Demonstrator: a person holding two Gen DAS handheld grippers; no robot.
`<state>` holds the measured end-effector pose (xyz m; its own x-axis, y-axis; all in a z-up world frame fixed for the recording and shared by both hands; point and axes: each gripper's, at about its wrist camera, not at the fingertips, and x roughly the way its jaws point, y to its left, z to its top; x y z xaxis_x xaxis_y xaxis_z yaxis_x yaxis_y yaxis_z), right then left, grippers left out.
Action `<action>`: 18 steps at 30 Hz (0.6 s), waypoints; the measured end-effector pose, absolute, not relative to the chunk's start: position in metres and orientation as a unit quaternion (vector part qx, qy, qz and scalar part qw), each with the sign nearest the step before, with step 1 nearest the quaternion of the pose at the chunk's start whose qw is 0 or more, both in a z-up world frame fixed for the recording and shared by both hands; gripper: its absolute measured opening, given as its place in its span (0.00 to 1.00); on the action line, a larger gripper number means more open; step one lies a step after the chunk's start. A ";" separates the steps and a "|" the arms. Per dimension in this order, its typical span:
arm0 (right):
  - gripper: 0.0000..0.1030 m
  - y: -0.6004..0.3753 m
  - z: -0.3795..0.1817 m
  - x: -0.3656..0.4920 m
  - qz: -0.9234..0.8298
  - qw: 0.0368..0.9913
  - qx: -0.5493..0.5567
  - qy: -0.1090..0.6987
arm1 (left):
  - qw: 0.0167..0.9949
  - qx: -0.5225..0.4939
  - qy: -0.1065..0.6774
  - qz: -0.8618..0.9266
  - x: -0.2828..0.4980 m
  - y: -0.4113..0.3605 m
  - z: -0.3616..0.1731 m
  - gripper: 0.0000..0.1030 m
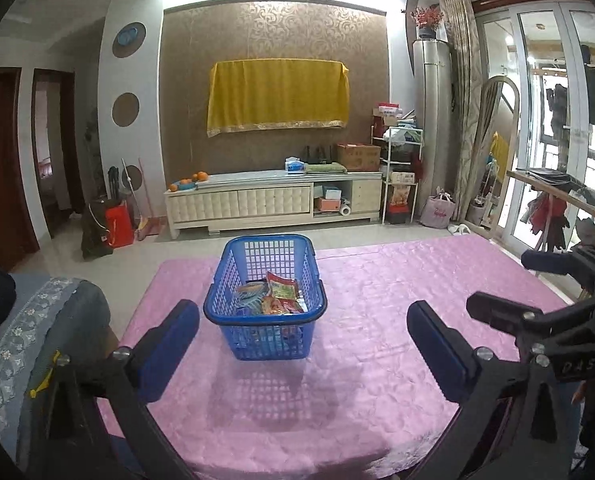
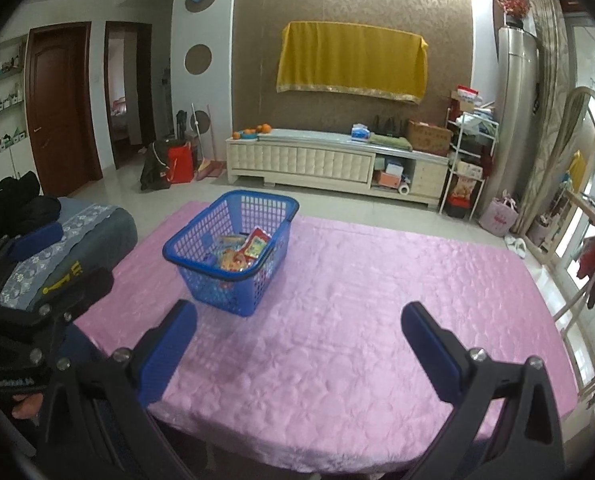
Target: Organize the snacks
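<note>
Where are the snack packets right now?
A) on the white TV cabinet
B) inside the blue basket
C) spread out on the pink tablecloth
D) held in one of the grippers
B: the colourful snack packets lie piled inside the blue basket, which stands on the pink tablecloth; no packets lie on the cloth around it, and both the left gripper and the right gripper are wide open with nothing between their fingers.
</note>
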<state>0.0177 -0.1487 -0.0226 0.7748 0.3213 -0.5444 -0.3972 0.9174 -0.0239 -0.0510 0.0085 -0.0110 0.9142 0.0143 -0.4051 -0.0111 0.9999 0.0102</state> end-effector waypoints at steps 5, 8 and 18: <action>1.00 -0.154 -0.026 0.015 0.195 0.935 -0.054 0.290 | 0.977 0.000 0.212 0.002 -0.052 0.005 -0.013 1.00; 1.00 -0.157 -0.026 0.012 0.195 0.936 -0.046 0.289 | 0.977 0.002 0.214 0.000 -0.050 0.005 -0.012 1.00; 1.00 -0.159 -0.027 0.005 0.193 0.938 -0.042 0.284 | 0.977 0.001 0.213 0.000 -0.054 0.004 -0.011 1.00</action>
